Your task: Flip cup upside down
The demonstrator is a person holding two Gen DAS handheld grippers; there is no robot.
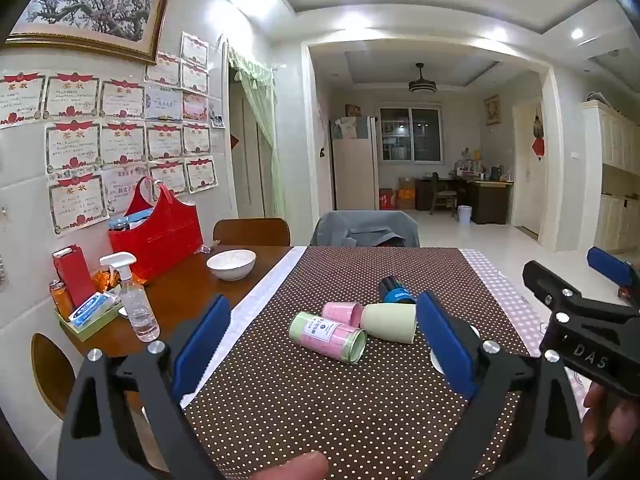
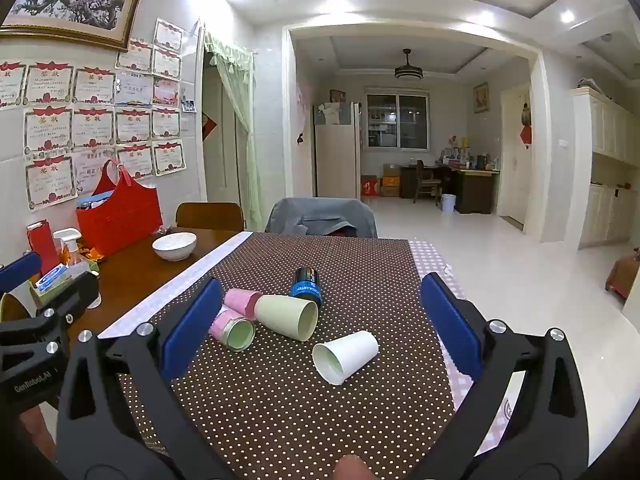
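Several cups lie on their sides on the brown dotted cloth (image 1: 304, 408). A pink and green cup (image 1: 328, 336) lies nearest, with a pink cup (image 1: 342, 313), a pale green cup (image 1: 390, 322) and a blue and black cup (image 1: 396, 290) behind it. The right wrist view shows the same group: the pale green cup (image 2: 286, 316), the pink and green cup (image 2: 232, 328), the blue and black cup (image 2: 306, 284). A white paper cup (image 2: 345, 356) lies apart, mouth toward me. My left gripper (image 1: 322, 342) is open, above the cloth before the cups. My right gripper (image 2: 320, 330) is open and empty.
A white bowl (image 1: 231, 264), a spray bottle (image 1: 134, 300), a red bag (image 1: 158, 228) and a tray of boxes (image 1: 86, 316) stand on the wooden table at left. Two chairs (image 1: 364, 228) stand at the far edge. The cloth's right edge (image 2: 436, 264) borders open floor.
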